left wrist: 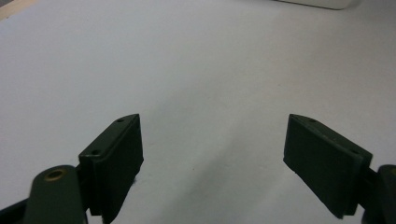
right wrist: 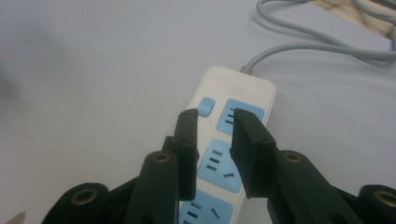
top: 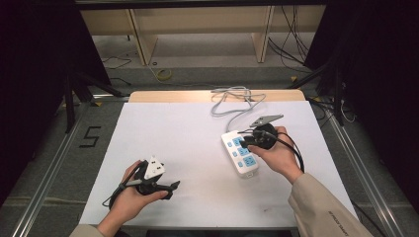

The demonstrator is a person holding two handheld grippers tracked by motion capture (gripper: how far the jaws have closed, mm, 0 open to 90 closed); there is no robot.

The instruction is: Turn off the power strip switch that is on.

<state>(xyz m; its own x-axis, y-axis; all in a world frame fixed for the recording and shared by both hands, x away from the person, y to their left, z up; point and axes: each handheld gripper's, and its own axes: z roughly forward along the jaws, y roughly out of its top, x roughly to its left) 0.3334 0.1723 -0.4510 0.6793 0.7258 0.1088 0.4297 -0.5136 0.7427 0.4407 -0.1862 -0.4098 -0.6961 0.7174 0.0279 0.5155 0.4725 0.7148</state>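
Note:
A white power strip (top: 240,152) with blue sockets lies on the white table right of centre, and its grey cable (top: 232,103) runs off toward the far edge. My right gripper (top: 247,141) hovers over the strip's far end. In the right gripper view the power strip (right wrist: 233,93) lies under my right gripper (right wrist: 215,116). Its jaws stand a narrow gap apart above the blue switch and first socket, with nothing between them. My left gripper (top: 173,190) rests near the front left. In the left gripper view my left gripper (left wrist: 215,135) is wide open over bare table.
A white sheet covers the table (top: 173,128), with a strip of wood showing at its far edge. Metal rails run along both sides. Loose cables (top: 296,44) lie on the floor behind the table.

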